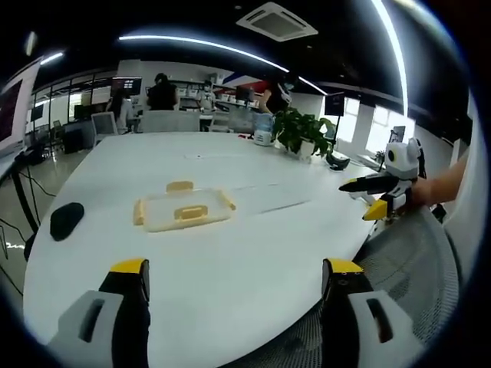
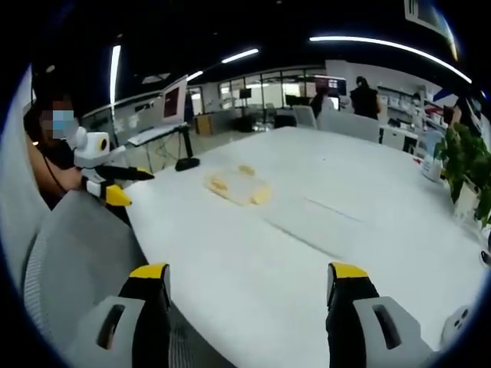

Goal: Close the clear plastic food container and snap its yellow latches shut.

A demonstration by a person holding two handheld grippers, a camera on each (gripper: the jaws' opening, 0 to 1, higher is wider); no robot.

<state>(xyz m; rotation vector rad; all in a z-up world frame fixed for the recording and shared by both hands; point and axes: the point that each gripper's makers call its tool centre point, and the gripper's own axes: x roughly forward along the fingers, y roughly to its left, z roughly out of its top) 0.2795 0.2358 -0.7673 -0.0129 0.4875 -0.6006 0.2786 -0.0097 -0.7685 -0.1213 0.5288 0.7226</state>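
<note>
My left gripper (image 1: 234,280) has its 2 jaws spread apart, holding nothing, above the near edge of the white tabletop (image 1: 230,261). My right gripper (image 2: 249,284) is likewise spread and holding nothing. The clear container (image 1: 184,208), yellow latches (image 1: 179,186) showing, sits well in from that edge, nearer the tabletop's left side.

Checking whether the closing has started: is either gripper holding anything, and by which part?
Nothing is held. The left gripper and right gripper both have open jaws with only table between them, and the food container lies untouched on the white table.
</note>
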